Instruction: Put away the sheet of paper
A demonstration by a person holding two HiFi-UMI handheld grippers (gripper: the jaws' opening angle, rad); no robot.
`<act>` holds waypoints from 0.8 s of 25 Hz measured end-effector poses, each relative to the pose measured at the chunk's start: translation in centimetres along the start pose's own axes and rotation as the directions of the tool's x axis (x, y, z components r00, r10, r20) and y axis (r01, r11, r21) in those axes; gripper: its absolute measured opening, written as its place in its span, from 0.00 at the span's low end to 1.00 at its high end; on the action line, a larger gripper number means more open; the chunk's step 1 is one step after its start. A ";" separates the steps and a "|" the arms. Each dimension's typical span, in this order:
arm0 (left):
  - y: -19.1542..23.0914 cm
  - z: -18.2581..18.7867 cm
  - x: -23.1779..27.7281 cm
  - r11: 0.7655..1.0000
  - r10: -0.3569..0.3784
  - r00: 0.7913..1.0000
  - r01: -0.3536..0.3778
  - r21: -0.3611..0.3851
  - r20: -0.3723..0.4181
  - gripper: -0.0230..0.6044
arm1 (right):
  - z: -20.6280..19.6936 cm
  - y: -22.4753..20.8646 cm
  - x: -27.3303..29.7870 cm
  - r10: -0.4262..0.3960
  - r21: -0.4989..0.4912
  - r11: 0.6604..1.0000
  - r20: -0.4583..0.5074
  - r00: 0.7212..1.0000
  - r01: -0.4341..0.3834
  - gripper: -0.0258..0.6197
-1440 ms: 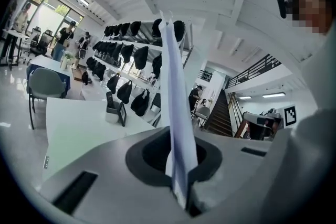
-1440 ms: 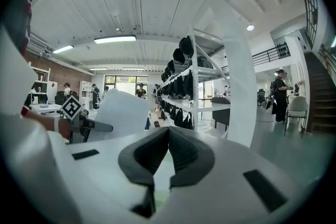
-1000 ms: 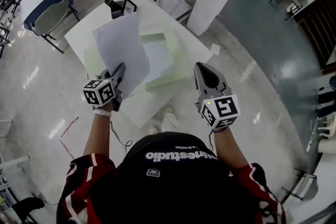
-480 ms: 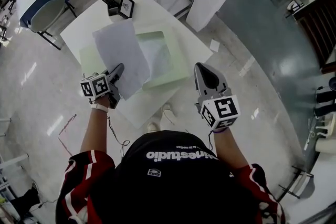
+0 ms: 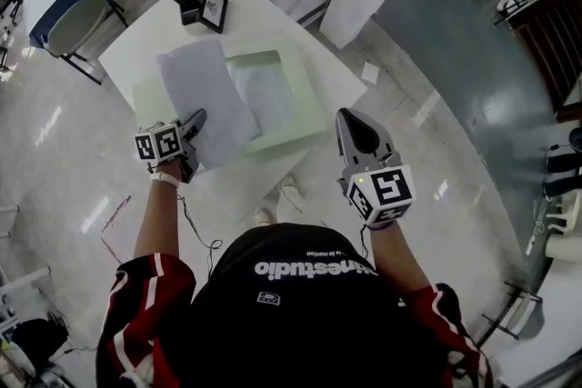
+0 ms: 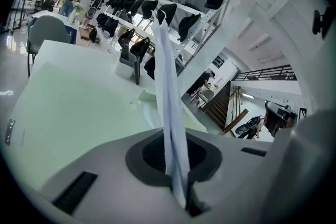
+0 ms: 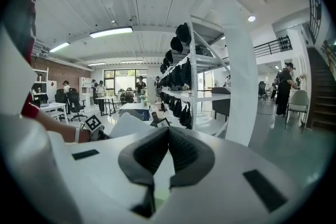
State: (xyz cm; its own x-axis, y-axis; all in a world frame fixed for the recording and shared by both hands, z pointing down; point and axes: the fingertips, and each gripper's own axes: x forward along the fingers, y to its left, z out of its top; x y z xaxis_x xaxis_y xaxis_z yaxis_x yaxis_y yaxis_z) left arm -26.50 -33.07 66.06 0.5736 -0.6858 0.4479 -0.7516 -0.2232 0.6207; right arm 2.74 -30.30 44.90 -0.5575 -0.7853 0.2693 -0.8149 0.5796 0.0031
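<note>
White sheet of paper [image 5: 205, 100] is pinched at its near edge by the left tool [image 5: 193, 124], held slanted over the pale green box [image 5: 309, 109] on the table [image 5: 127, 59]. That's likely its destination, though it could be a folder. Left forearm reaches forward. Right tool [image 5: 353, 124] is pressed together, empty, and held back beside the table edge.

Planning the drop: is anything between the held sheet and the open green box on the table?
Nothing visible does. The left gripper is shut on the sheet of paper, which hangs over the open green box; the right gripper is off to the side.
</note>
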 end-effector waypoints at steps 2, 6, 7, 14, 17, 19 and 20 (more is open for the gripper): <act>0.6 -0.3 0.3 1.000 -0.012 1.000 0.012 0.003 -0.016 0.04 | -0.2 -0.1 0.0 -0.003 0.001 1.000 -0.002 1.000 0.003 0.03; 1.8 -0.6 1.2 0.997 -0.054 0.998 0.052 -0.057 -0.027 0.04 | -0.7 -0.2 0.1 -0.002 0.005 1.000 -0.013 1.000 0.002 0.03; 2.1 -0.9 1.3 0.996 -0.057 0.998 0.054 -0.067 -0.038 0.04 | -0.7 -0.2 0.1 0.000 0.007 1.000 -0.015 1.000 0.000 0.03; 3.3 -3.1 0.7 0.989 -0.066 0.996 0.058 -0.138 -0.055 0.04 | -0.7 0.0 0.1 0.002 0.012 1.000 -0.011 1.000 -0.002 0.03; 3.3 -3.8 0.4 0.987 -0.065 0.996 0.056 -0.150 -0.059 0.04 | -0.7 0.2 0.0 0.004 0.011 1.000 -0.011 1.000 -0.004 0.03; 3.2 -4.1 0.3 0.986 -0.068 0.996 0.058 -0.157 -0.062 0.04 | -0.8 0.3 -0.1 0.005 0.009 1.000 -0.013 1.000 -0.005 0.03; 3.1 -4.3 0.3 0.985 -0.070 0.996 0.059 -0.162 -0.062 0.04 | -0.8 0.4 -0.1 0.005 0.009 1.000 -0.014 1.000 -0.005 0.03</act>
State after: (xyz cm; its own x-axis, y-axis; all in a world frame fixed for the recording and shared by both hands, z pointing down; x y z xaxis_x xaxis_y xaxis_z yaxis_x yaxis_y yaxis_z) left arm -27.26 -30.97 70.87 0.6438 -0.6244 0.4423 -0.6537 -0.1483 0.7421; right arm 2.61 -29.80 45.69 -0.5595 -0.7792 0.2824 -0.8135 0.5816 -0.0071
